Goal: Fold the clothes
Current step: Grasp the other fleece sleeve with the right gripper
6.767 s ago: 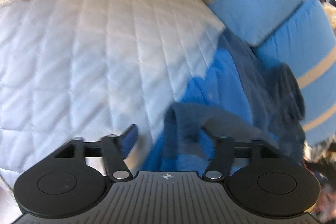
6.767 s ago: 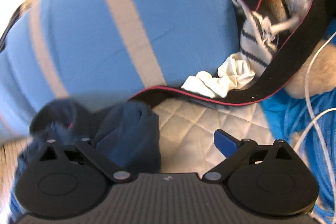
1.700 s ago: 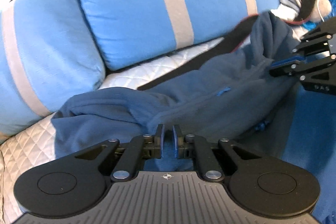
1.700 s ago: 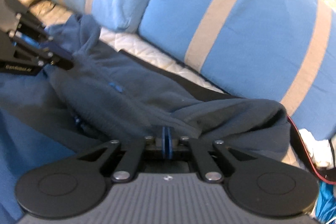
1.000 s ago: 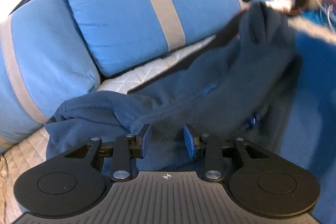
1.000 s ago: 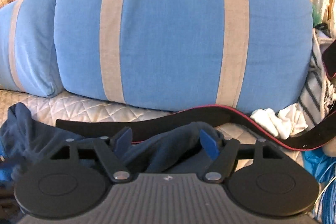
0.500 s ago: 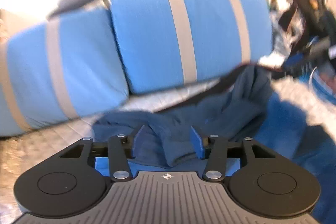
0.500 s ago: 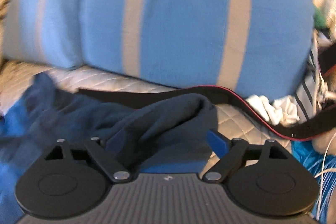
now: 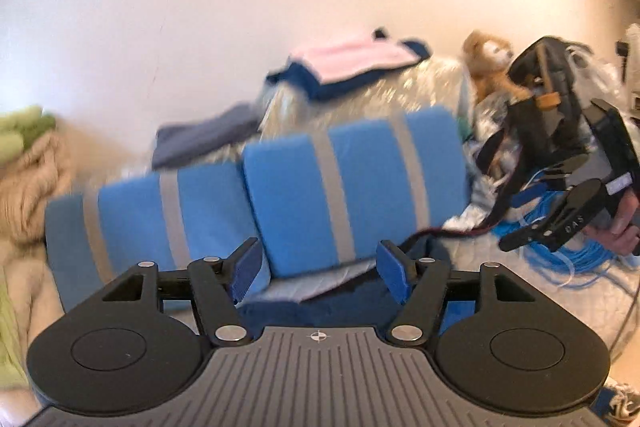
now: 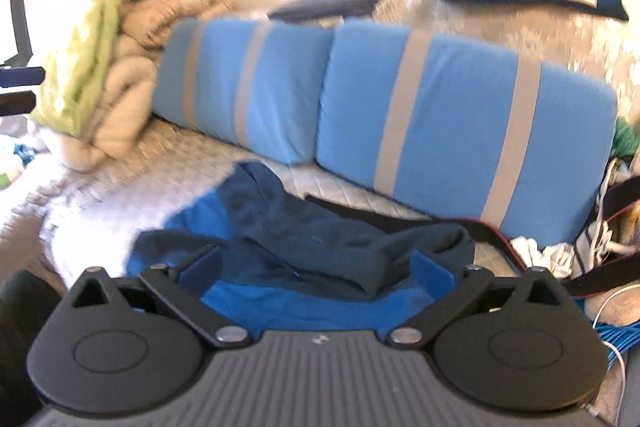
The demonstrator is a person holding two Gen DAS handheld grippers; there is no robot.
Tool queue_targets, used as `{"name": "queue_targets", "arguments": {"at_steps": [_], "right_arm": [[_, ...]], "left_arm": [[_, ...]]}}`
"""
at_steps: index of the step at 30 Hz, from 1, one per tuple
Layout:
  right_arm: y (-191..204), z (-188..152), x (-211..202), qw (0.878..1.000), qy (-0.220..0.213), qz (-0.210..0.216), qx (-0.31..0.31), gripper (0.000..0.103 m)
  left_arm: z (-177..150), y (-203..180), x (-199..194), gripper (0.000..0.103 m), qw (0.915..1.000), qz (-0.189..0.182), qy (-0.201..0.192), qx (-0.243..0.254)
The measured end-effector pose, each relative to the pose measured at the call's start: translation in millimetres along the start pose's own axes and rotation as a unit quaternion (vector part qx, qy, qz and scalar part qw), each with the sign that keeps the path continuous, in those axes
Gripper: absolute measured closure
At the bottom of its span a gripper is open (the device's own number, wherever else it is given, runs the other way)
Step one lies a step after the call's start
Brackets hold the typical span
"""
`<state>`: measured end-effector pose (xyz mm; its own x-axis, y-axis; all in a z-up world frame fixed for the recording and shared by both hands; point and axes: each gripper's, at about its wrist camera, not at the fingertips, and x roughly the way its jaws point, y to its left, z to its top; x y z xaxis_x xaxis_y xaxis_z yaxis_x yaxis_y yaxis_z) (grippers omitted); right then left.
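A navy fleece garment [image 10: 320, 243] with a bright blue inner side lies crumpled on the quilted bed [image 10: 168, 163] in front of two blue pillows. My right gripper [image 10: 316, 265] hovers above it. Its jaws are opening wide and the pads do not touch the cloth. In the left wrist view only a dark strip of the garment [image 9: 308, 311] shows below my left gripper [image 9: 320, 269]. The left jaws are opening with nothing between them. The right gripper [image 9: 520, 217], held by a hand [image 9: 624, 223], is also visible at the right of that view.
Blue pillows with grey stripes [image 10: 440, 107] stand against the wall. A green and beige blanket [image 10: 120, 47] is heaped at the left. Folded clothes [image 9: 352, 67] lie behind the pillows. At the right are a black strap [image 10: 500, 231], white socks [image 10: 536, 251], a blue cable coil [image 9: 560, 251] and a teddy [image 9: 492, 63].
Both grippers let go of the navy garment, opened their jaws and rose away from the bed. The garment now lies loose in front of the pillows.
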<state>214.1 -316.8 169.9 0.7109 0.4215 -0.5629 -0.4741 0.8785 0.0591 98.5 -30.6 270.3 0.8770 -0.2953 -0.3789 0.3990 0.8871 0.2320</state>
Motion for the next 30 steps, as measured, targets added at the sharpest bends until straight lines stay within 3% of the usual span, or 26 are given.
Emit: {"name": "queue_targets", "arguments": {"at_steps": [6,8,11,16,22,26,30], "right_arm": [[-1,42,-53,0.998,-0.056,-0.026,-0.021,0.000],[-7,53,-58,0.996,-0.068,-0.042,-0.024,0.000],[-27,61,-43,0.995,-0.068,-0.077,-0.020,0.000],[-72,55,11,0.992,-0.041,-0.114,0.047,0.000],[-131,33,99,0.986,0.005,-0.112,0.121,0.001],[-165,19,157,0.977,0.033,-0.098,0.184,0.005],[-192,8,209,0.965,0.065,-0.092,0.238,0.009]], "left_arm": [[40,-19,-13,0.036,0.9986,-0.008,-0.047,0.022],[42,-21,5,0.029,0.9985,-0.005,-0.051,0.022],[35,-23,44,0.029,0.9987,0.012,-0.043,0.027],[-7,-22,140,0.029,0.9988,0.034,-0.004,0.035],[-74,-31,252,0.030,0.9986,-0.017,0.047,-0.018],[-122,-42,312,0.031,0.9958,-0.029,0.071,-0.049],[-168,-52,355,0.046,0.9909,-0.037,0.118,-0.054]]}}
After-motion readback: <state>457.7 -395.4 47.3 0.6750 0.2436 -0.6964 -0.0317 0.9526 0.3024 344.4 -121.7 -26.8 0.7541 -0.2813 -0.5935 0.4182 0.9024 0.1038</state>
